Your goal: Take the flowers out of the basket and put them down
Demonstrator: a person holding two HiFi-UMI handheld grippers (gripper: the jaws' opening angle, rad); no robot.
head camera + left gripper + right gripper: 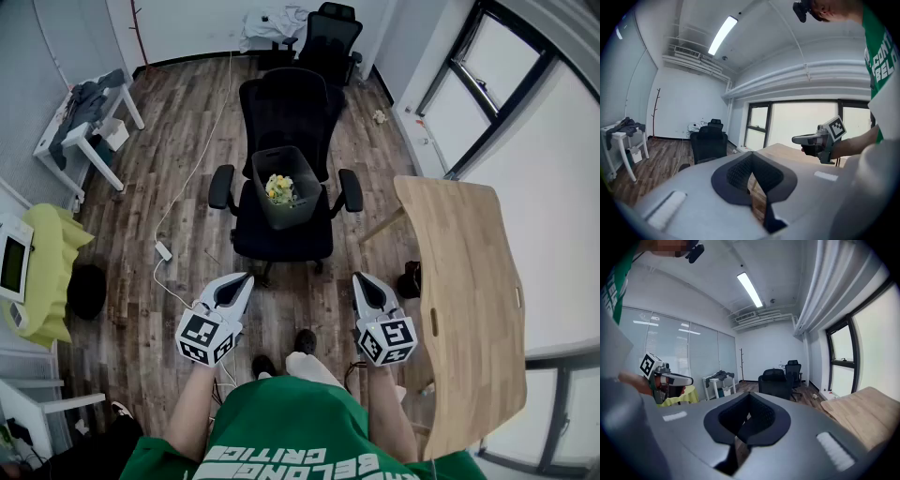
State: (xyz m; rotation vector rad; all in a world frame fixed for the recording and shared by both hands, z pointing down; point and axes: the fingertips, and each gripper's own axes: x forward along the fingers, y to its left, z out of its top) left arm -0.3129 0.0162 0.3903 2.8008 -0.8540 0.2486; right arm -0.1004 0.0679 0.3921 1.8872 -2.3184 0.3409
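Grey basket (302,212) upright on seat of black office chair (281,242), toward seat's back edge, against backrest. Yellow-white flowers (279,188) inside basket. Jaws of left tongs (244,277) pressed together, nothing held; same for right tongs (362,278). Both tongs near person's body, well short of seat's front edge. Wooden worktop (469,281) right of chair.

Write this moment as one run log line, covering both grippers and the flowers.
left gripper: shut, empty | right gripper: shut, empty | flowers: in basket | basket: on chair seat
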